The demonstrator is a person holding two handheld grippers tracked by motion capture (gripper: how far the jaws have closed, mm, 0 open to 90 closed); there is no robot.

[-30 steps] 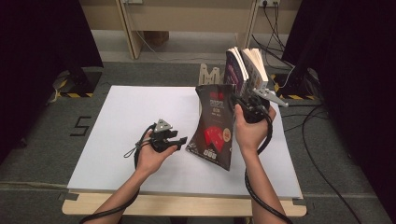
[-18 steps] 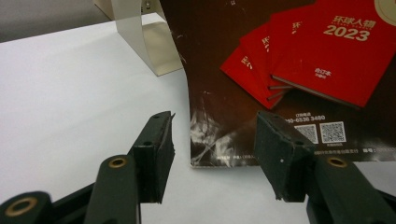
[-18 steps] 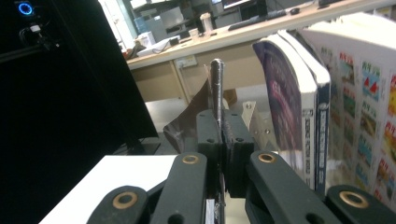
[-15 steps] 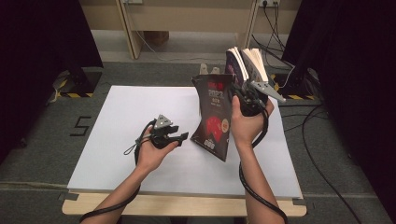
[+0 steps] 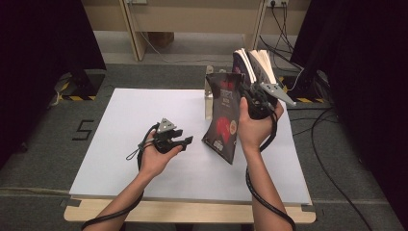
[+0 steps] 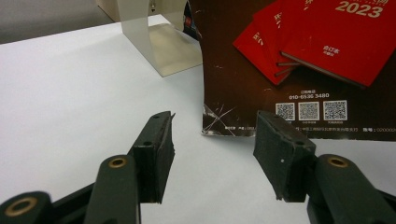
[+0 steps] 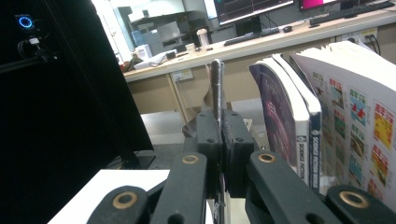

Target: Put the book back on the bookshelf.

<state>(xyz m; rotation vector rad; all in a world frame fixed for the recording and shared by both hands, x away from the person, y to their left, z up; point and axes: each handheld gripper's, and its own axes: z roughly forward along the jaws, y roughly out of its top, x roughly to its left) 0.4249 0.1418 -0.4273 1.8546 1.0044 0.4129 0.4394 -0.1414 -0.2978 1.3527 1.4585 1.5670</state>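
- Right gripper view: the right gripper (image 7: 219, 140) was clamped tight on the edge of a thin dark magazine (image 7: 216, 88), which rose edge-on at frame centre.
- High view: that magazine (image 5: 223, 115) hung tilted right of centre, its lower corner apparently just off the white table (image 5: 144, 110), though contact was hard to judge.
- The left gripper (image 5: 179, 141) rested left of it, jaws apart and empty; in the left gripper view the cover's bottom corner (image 6: 224, 126) lay just beyond the pads (image 6: 156, 149).
- Standing books (image 5: 257, 65) and a bookend (image 5: 209, 98) waited at upper centre.
- To shelve it cleanly, keep the pinch firm, square the magazine upright, and steady its loose corner with the free tongs.
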